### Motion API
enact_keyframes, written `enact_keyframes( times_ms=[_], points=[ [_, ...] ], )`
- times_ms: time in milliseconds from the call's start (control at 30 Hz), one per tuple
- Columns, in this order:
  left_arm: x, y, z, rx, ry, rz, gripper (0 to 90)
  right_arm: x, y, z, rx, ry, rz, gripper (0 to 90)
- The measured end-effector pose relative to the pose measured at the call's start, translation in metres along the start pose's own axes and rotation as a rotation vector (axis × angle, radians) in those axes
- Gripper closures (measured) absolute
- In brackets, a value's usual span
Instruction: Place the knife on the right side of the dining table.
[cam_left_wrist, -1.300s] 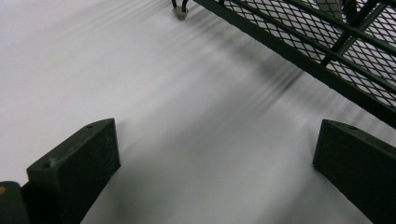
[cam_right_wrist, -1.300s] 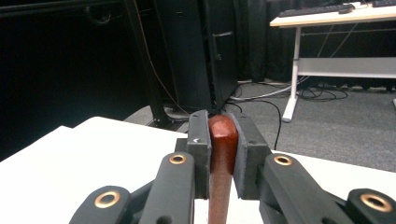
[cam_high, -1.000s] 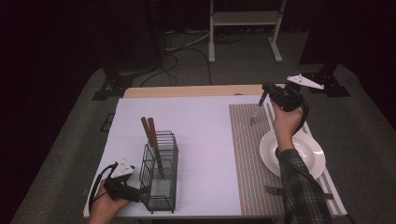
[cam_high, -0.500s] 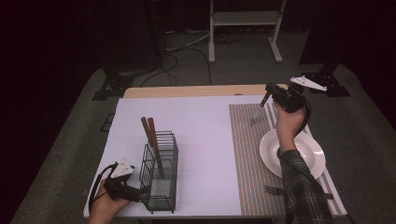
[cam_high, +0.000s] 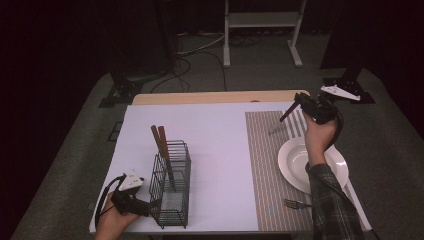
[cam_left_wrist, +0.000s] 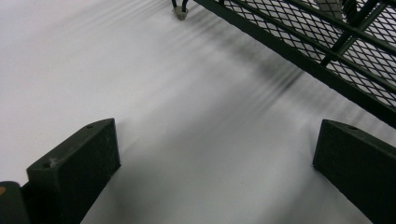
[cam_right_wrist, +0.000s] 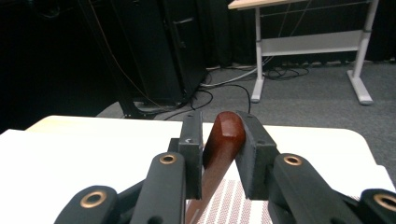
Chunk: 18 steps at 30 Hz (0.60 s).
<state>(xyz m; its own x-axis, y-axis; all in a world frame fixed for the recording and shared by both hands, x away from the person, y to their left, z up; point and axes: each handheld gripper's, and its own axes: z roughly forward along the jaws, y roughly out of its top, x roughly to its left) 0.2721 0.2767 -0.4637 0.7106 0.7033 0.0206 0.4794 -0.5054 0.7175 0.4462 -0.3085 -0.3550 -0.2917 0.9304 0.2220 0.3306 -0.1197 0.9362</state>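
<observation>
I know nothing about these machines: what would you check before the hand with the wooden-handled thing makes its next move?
1. Hold on the brown wooden-handled utensil: ok; the right gripper has it between its fingers, though they have just been opening a little.
2. Utensil lifted off the striped grey placemat: ok, its metal end hangs above it.
3. Room in the black wire basket: ok; two wooden handles stand at its far end.
4. Basket steadied: cannot tell; the left gripper is open beside it.
5. White round plate and metal fork out of the path: ok.
</observation>
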Motion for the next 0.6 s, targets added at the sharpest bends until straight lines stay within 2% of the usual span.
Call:
enact_keyframes(
  times_ms=[600],
  points=[
    [0.000,0.000,0.000,0.000,-0.001,0.000,0.0,-0.026,-0.012,-0.009,0.051,-0.068,0.026,66.4]
  ],
)
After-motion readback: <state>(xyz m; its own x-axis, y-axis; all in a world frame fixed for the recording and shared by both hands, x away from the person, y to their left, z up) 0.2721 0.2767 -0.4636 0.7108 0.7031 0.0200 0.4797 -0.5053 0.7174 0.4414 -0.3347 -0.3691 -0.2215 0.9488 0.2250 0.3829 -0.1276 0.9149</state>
